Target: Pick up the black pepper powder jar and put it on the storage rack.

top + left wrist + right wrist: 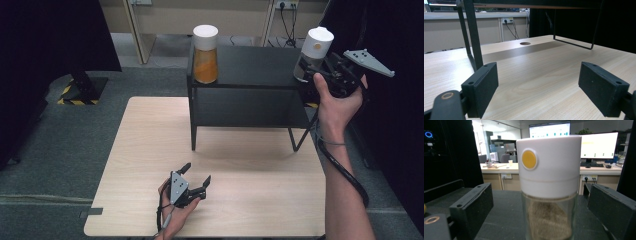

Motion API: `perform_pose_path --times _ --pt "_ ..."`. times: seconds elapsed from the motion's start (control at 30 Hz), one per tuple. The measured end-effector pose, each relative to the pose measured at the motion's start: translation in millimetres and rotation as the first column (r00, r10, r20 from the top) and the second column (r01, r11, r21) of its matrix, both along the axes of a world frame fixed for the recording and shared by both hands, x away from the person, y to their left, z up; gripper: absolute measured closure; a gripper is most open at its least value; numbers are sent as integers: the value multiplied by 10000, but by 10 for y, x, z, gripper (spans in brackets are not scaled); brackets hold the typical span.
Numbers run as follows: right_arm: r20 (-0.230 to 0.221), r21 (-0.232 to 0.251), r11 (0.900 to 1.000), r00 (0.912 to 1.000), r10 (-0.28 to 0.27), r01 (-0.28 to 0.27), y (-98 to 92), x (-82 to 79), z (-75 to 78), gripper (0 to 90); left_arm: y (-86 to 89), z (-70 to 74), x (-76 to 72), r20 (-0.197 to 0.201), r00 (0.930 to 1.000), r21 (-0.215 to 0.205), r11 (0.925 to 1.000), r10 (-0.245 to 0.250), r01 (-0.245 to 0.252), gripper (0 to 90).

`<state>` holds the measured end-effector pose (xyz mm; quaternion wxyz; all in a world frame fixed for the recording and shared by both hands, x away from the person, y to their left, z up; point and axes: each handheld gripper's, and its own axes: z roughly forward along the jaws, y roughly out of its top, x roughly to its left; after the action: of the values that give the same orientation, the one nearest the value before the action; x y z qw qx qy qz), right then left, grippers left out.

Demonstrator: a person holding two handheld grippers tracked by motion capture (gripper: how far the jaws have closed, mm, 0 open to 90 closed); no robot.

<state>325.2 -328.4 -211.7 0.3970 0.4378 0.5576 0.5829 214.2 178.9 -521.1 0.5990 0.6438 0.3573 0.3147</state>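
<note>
Glass shaker [549, 195] at shelf [250, 62] edge, right fingers [469, 207] released, left fingers [482, 87] spread.

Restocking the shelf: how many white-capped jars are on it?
2: the orange-filled jar at the black shelf's left end, the brown-filled jar at its right end, between the open right gripper's jaws.

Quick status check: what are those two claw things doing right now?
Right gripper jaws open around the white-capped jar, not gripping. Left gripper open, low over table. Nothing in the way.
</note>
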Motion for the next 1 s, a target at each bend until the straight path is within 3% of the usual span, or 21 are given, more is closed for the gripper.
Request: perform_pose_path --times 1.0 --pt "50 41 9992 9992 388 -389 -48 -331 -258 64 -7 2 -3 6 10000 25 10000 26 -26 150"
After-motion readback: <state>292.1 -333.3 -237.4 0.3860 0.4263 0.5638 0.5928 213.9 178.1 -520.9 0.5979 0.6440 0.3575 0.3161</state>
